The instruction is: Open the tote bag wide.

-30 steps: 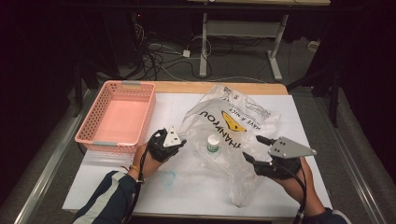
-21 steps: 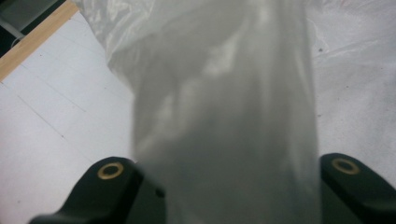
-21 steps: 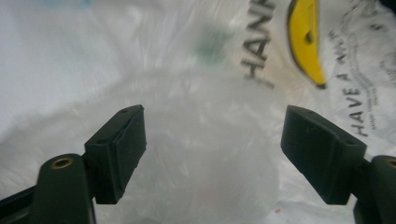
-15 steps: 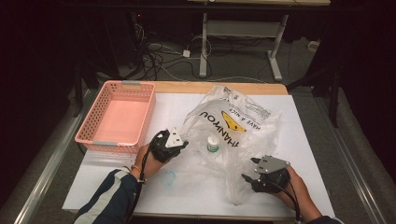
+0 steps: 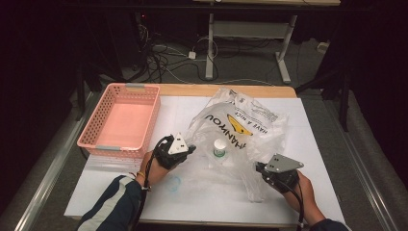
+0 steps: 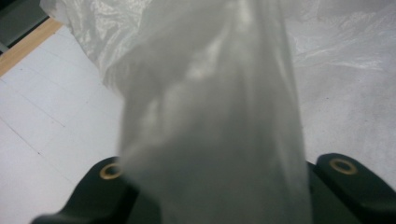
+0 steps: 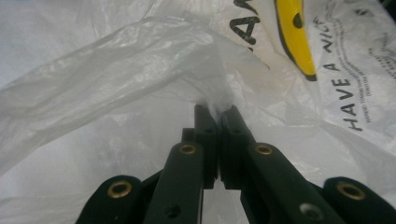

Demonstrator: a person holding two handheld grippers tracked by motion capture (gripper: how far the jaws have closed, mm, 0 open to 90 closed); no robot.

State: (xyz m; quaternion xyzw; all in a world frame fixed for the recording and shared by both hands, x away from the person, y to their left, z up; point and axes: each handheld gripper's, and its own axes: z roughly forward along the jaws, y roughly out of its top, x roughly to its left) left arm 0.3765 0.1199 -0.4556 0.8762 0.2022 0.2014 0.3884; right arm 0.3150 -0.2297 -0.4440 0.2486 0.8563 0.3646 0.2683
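The plastic bag [image 5: 240,130] lies on the counter [image 5: 317,144], a small bottle [image 5: 219,147] inside it. Right gripper [image 7: 219,112]: jaws closed on the bag's edge. Left gripper [image 5: 177,149]: film drapes over the jaws; state cannot be determined.

The high view was dim, its surroundings nearly black, while the white table cover [image 5: 317,144] caught light from above and looked soft and grainy. In the left gripper view, the plastic bag [image 6: 210,121] hung close to the lens, badly out of focus, a grey blur. The right gripper view was brighter and sharper; print stayed legible, with mild glare on the film.
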